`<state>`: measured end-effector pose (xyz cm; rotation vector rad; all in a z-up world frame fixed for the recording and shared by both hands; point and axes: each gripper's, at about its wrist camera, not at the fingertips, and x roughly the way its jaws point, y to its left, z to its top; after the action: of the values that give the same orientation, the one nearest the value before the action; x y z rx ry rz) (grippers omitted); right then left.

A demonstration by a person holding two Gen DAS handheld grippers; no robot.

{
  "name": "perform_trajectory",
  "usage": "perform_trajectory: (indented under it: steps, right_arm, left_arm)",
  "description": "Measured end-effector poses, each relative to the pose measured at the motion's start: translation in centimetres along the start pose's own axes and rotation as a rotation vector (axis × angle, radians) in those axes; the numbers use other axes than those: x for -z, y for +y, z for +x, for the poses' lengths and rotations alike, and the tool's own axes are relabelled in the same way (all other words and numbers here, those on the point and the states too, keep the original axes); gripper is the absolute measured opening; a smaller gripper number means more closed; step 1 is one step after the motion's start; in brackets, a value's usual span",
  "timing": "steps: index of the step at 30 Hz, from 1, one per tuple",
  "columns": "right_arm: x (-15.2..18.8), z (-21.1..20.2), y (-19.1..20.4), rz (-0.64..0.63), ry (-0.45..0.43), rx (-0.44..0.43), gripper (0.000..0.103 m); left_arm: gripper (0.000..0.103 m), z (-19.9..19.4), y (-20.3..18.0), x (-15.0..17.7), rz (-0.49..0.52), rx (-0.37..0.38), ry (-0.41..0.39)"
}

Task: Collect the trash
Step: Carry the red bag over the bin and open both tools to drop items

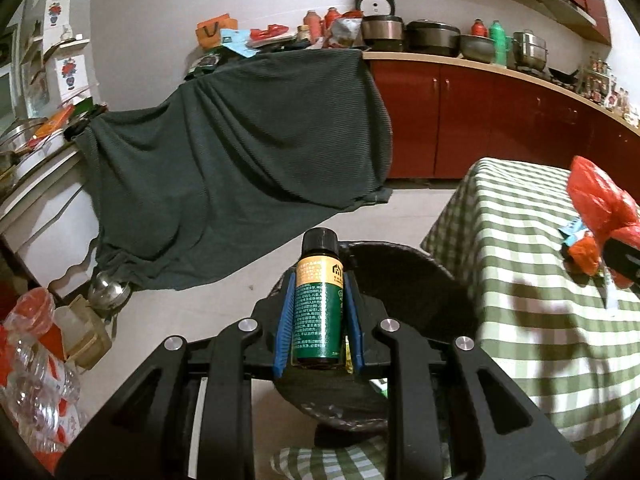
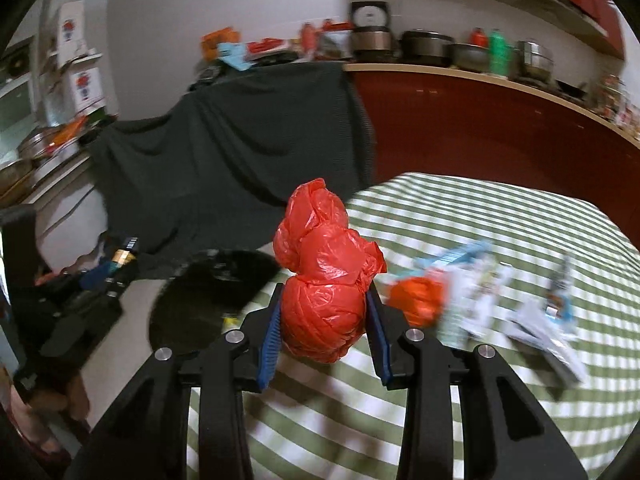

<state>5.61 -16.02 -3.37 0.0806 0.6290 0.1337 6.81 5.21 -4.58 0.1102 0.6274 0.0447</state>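
Observation:
My left gripper [image 1: 319, 280] is shut on a small green and yellow bottle [image 1: 318, 300] with a black cap, held upright over the black trash bin [image 1: 420, 280] beside the table. My right gripper [image 2: 323, 294] is shut on a knotted red plastic bag [image 2: 324, 276], lifted above the green checked tablecloth [image 2: 460, 400]. That red bag [image 1: 596, 204] and the right gripper show at the right edge of the left wrist view. In the right wrist view the left gripper with its bottle [image 2: 124, 258] is at the left, near the bin [image 2: 208, 292].
More trash lies on the table: an orange wrapper [image 2: 416, 300], white and blue paper packets [image 2: 532, 320]. A dark cloth [image 1: 240, 152] drapes furniture behind. Clear plastic bottles [image 1: 32, 360] and a metal kettle [image 1: 108, 288] stand on the floor at the left. Red cabinets [image 1: 480, 120] line the back.

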Motion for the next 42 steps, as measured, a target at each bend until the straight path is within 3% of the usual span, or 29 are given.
perform_trajectory:
  steps: [8,26,30,36,40,42]
  right_arm:
    - [-1.1,3.5,3.9,-0.056,0.037,-0.070,0.038]
    - [-1.0,8.1,7.2,-0.090,0.121,-0.083,0.039]
    - [-1.1,8.9,7.1,-0.077,0.138,-0.083,0.047]
    - [-1.5,8.6,6.6,-0.066,0.118,-0.068,0.057]
    - [-1.7,7.6,5.9,-0.048,0.094,-0.059,0.070]
    - [-1.7,6.7,5.4,-0.041,0.077,-0.057,0.077]
  left_arm:
    - [0.023,0.9,1.1,0.0,0.004,-0.096,-0.002]
    - [0.023,4.7,1.6,-0.4,-0.035,-0.127,0.049]
    - [0.024,5.7,1.1,-0.2,-0.012,-0.132,0.058]
    - [0.041,6.2,0.7,0.3,-0.011,-0.135,0.074]
    - [0.060,5.9,0.8,0.2,-0.031,-0.144,0.072]
    - [0.063,5.6,0.7,0.1,-0.039,-0.136,0.069]
